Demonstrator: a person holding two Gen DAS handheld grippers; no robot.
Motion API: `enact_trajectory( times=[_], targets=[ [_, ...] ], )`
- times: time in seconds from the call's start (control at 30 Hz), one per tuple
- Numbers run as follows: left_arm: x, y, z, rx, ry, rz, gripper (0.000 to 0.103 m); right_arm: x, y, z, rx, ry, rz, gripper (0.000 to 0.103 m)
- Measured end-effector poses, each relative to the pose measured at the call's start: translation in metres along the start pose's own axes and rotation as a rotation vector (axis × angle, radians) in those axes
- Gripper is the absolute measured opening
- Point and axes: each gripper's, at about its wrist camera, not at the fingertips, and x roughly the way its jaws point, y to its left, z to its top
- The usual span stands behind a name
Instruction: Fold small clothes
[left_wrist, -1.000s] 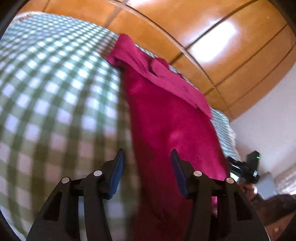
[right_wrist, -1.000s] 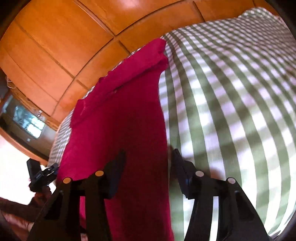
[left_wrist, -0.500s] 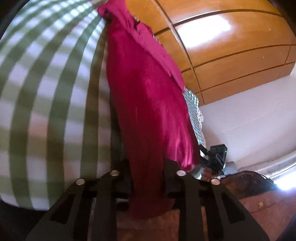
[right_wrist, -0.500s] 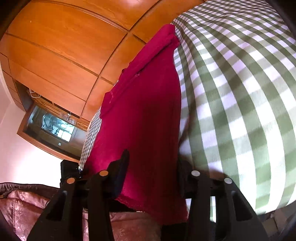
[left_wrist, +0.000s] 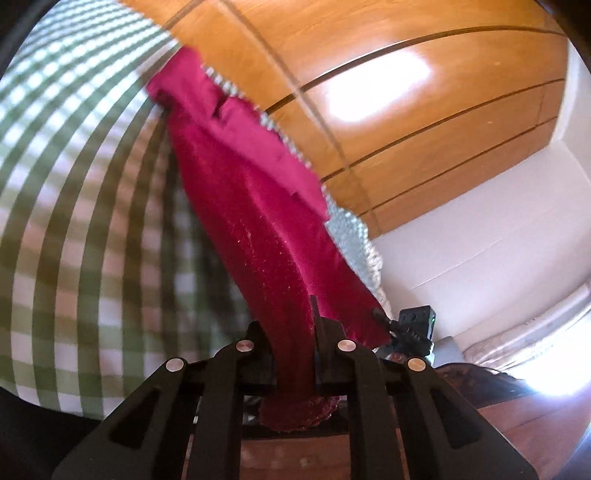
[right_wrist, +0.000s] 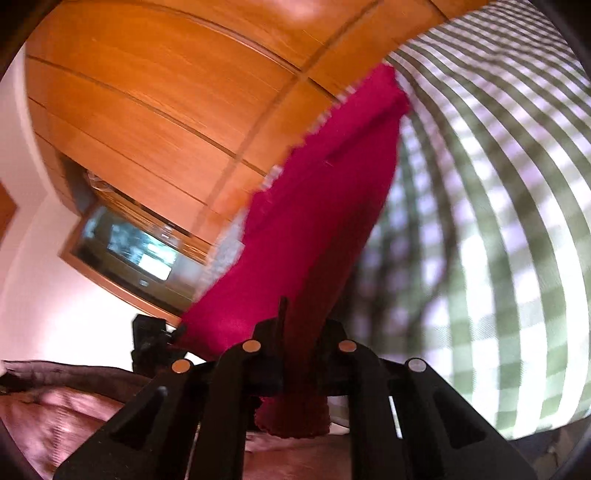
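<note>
A crimson garment (left_wrist: 258, 206) lies lengthwise on the green-and-white checked cloth (left_wrist: 74, 206), its far end folded over. My left gripper (left_wrist: 293, 347) is shut on its near left corner, and the hem bunches out below the jaws. In the right wrist view the same garment (right_wrist: 325, 206) stretches away from my right gripper (right_wrist: 299, 354), which is shut on the near right corner. The near end is lifted off the checked cloth (right_wrist: 498, 221). Each gripper shows small at the other view's edge: the right one (left_wrist: 413, 328), the left one (right_wrist: 147, 343).
Wooden panelled cupboards (left_wrist: 388, 85) rise behind the far edge of the surface. A dark screen or mirror (right_wrist: 136, 254) sits in a wooden frame at the left. A brownish-pink quilt (right_wrist: 55, 410) lies below the near edge. White wall (left_wrist: 480, 258) at the right.
Both grippers went from open around the near hem to shut on it. They have since lifted the near end up off the checked cloth, and the views have tilted.
</note>
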Motion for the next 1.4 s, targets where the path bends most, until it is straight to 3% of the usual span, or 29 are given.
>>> enact_trajectory(
  times=[0.3,0.7,0.77,0.93,1.07,1.4],
  targets=[
    [-0.016,-0.054,0.013,0.100,-0.083,-0.220,0.011,-0.017,0.049,0.016,-0.092,-0.090,0.282,0.009],
    [-0.084,-0.065,0.021,-0.021,-0.229,-0.566,0.011,-0.042,0.089,0.020,-0.179,-0.149,0.622,0.009],
    [-0.091,-0.062,0.023,-0.042,-0.248,-0.589,0.011,-0.039,0.090,0.024,-0.169,-0.149,0.640,0.010],
    [-0.083,-0.048,0.041,-0.085,-0.228,-0.469,0.011,-0.015,0.072,0.040,-0.080,-0.151,0.570,0.012],
    [-0.065,-0.029,0.064,-0.128,-0.189,-0.316,0.011,-0.002,0.046,0.055,0.027,-0.163,0.477,0.015],
    [-0.003,0.028,0.125,-0.211,-0.130,-0.102,0.011,0.055,-0.024,0.108,0.230,-0.185,0.281,0.015]
  ],
)
